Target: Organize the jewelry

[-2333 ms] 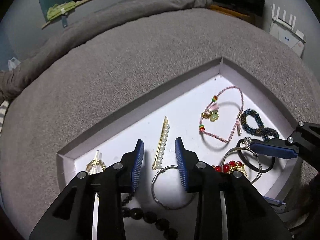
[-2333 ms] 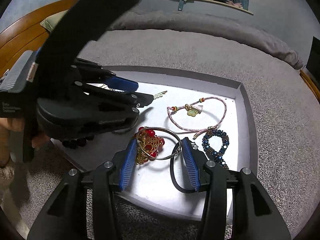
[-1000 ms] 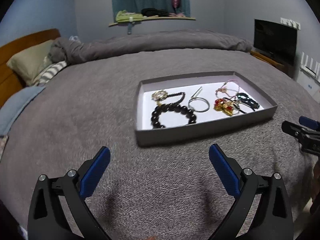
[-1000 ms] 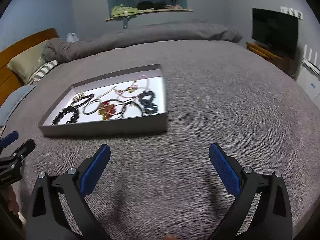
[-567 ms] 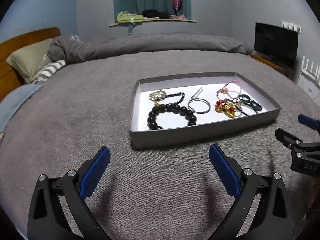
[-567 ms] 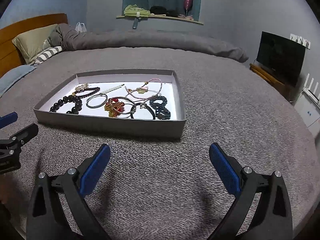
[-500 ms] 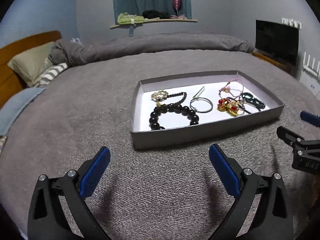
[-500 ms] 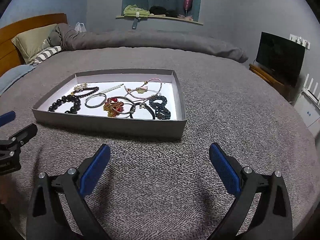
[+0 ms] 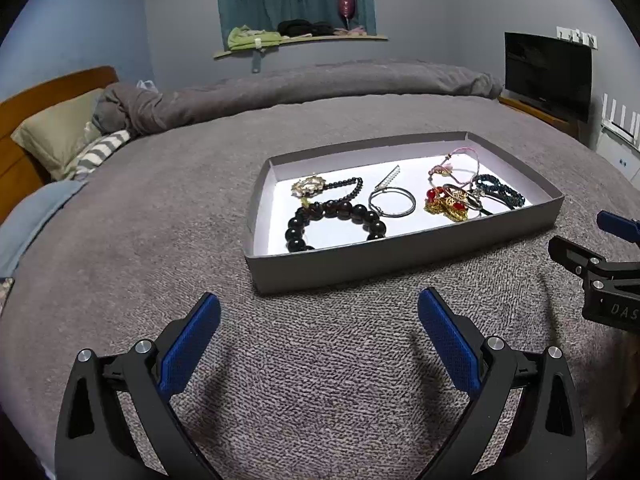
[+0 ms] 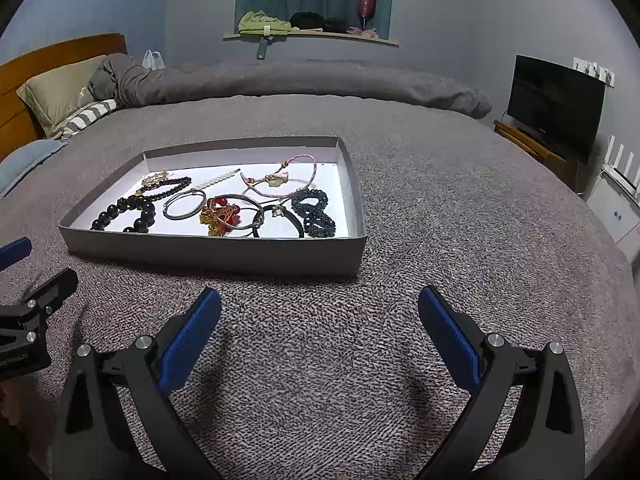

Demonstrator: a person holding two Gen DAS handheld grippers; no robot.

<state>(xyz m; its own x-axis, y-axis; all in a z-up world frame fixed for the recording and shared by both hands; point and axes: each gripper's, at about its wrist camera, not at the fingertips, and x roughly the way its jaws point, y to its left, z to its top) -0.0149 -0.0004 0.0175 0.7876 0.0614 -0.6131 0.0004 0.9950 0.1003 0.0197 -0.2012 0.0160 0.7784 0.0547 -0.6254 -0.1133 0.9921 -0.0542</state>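
A shallow grey tray (image 9: 400,256) (image 10: 216,252) with a white floor lies on the grey bed cover. It holds a black bead bracelet (image 9: 334,220) (image 10: 124,216), a silver bangle (image 9: 392,201) (image 10: 184,203), a red and gold piece (image 9: 446,200) (image 10: 220,214), a pink cord bracelet (image 9: 456,166) (image 10: 280,178), a dark blue beaded piece (image 9: 498,191) (image 10: 314,212), a pearl hair clip (image 10: 216,180) and a gold pendant on black beads (image 9: 310,187). My left gripper (image 9: 319,334) is open and empty, in front of the tray. My right gripper (image 10: 319,332) is open and empty, in front of the tray's right corner.
The bed cover (image 10: 440,200) spreads all round the tray. Pillows (image 9: 56,136) and a wooden headboard (image 9: 16,160) are at the left. A rolled duvet (image 10: 320,80) lies along the far side. A TV (image 10: 556,100) stands at the right.
Both grippers have pulled back out of the tray and opened wide. In the last half second the views barely shift.
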